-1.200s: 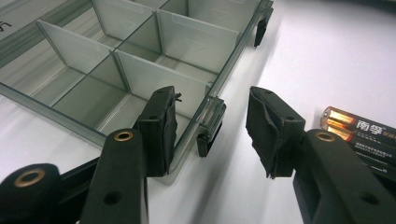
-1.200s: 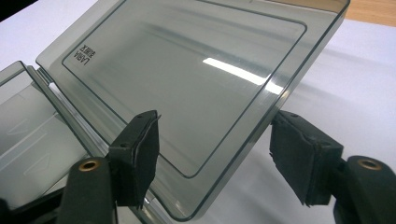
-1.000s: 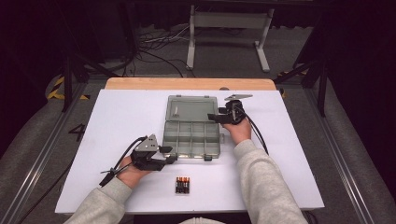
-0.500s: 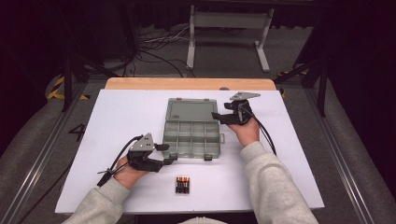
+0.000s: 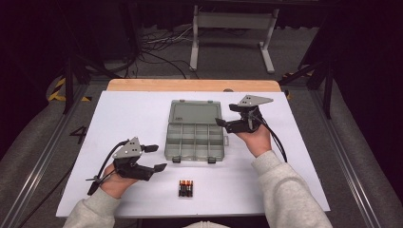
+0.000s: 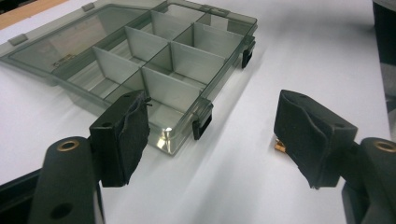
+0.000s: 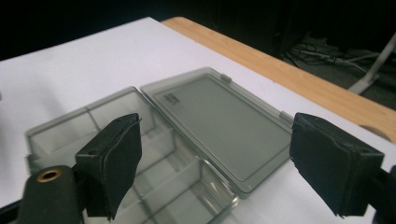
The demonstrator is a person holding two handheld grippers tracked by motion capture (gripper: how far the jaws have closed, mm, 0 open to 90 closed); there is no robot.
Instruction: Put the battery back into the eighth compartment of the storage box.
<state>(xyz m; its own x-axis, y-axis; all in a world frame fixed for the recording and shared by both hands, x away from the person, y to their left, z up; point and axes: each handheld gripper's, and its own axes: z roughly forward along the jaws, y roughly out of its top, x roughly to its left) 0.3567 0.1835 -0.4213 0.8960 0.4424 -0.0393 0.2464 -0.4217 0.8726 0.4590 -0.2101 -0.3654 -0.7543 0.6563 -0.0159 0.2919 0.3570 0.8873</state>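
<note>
A smoky clear compartment box (image 5: 196,141) lies open mid-table, its lid (image 5: 192,113) flat toward the far side. Several batteries (image 5: 186,188) lie in a small cluster in front of it. My left gripper (image 5: 156,157) hovers off the box's front left corner; its jaws have just been opening and hold nothing. In the left gripper view the left gripper (image 6: 217,140) frames the box (image 6: 154,60), with a battery tip (image 6: 279,147) beside the right pad. My right gripper (image 5: 227,115) hangs raised by the box's right side, jaws just opened wider, empty. The right gripper (image 7: 223,165) looks over the lid (image 7: 219,116).
The white table top (image 5: 119,118) ends in a wooden strip (image 5: 190,85) at the far edge. Beyond it are cables (image 5: 157,47) and a white stand (image 5: 233,28) on the dark floor. Rails (image 5: 43,156) run along both sides of the table.
Both grippers have drawn back from the box and spread their jaws wider. The left moved left off the front corner; the right lifted away from the lid's right edge.
</note>
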